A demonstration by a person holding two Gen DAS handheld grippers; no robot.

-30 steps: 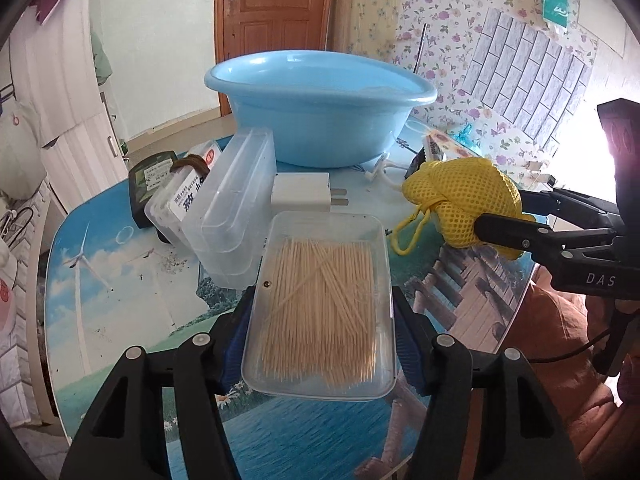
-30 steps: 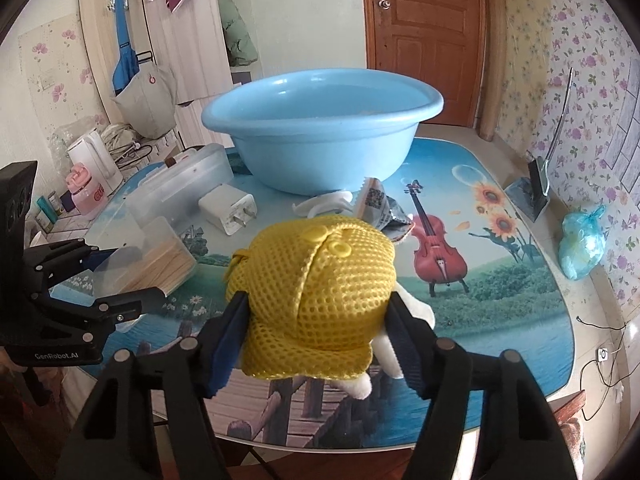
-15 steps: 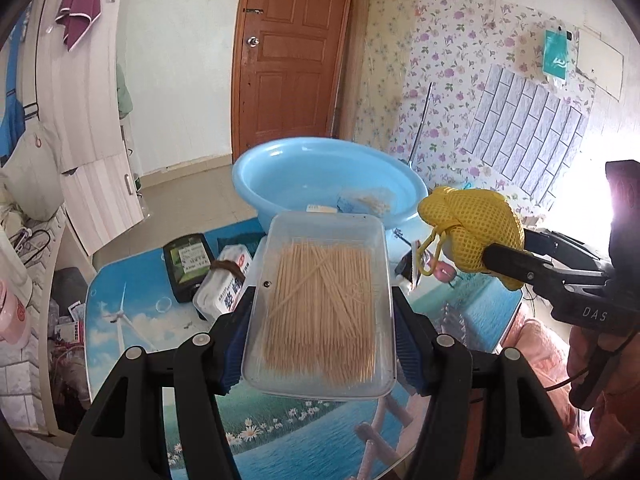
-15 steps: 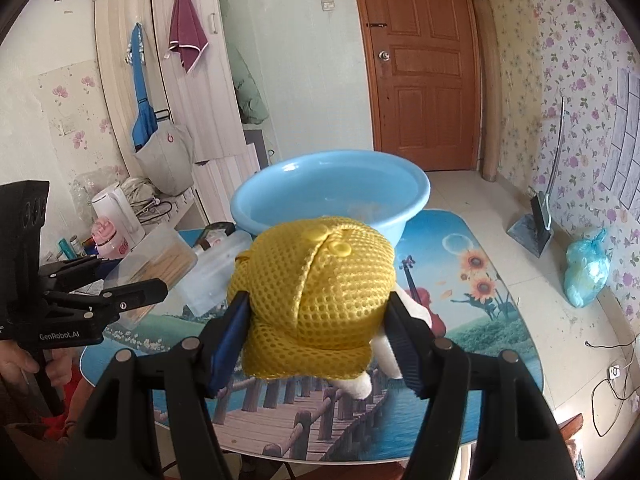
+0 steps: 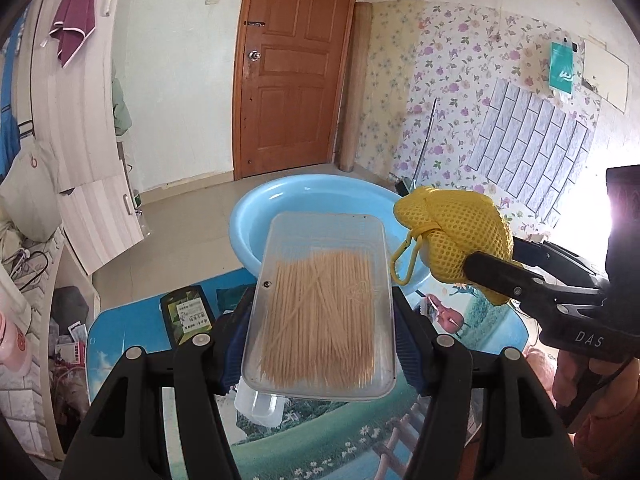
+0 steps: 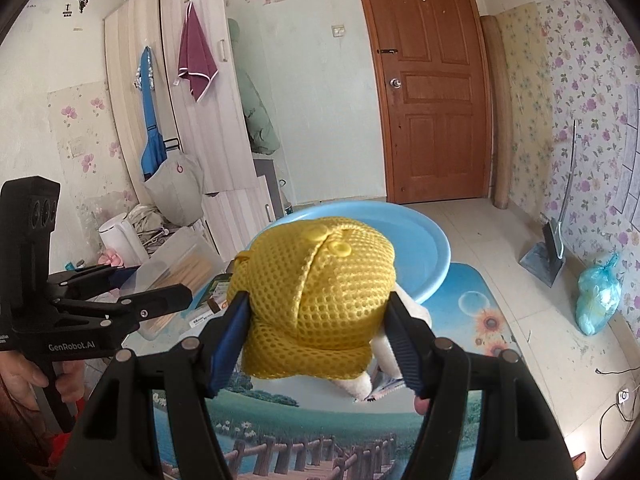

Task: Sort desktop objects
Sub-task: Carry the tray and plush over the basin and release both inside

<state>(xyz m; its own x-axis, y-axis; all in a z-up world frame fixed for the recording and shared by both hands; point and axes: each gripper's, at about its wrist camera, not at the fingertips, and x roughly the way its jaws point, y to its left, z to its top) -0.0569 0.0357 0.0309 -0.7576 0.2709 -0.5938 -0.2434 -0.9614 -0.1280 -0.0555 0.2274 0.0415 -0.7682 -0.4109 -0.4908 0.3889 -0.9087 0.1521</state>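
Observation:
My left gripper (image 5: 320, 320) is shut on a clear plastic box of toothpicks (image 5: 320, 304), held flat in the air in front of the blue basin (image 5: 256, 220). My right gripper (image 6: 316, 340) is shut on a yellow mesh bag (image 6: 316, 296) with something white and soft poking out beneath. In the left wrist view that bag (image 5: 452, 236) hangs to the right, level with the basin's rim. In the right wrist view the toothpick box (image 6: 180, 268) shows at the left, and the basin (image 6: 420, 252) lies behind the bag.
On the picture-printed table (image 5: 340, 448) lie a dark green packet (image 5: 188, 312) and a clear box (image 5: 260, 404) under the toothpick box. A person's hand (image 6: 24, 380) grips the left handle. A blue plastic bag (image 6: 600, 292) and a dustpan (image 6: 548, 256) sit on the floor.
Both grippers have risen with their loads, from just above the table to well above it. The basin now appears lower and I look down into it; the grips are unchanged.

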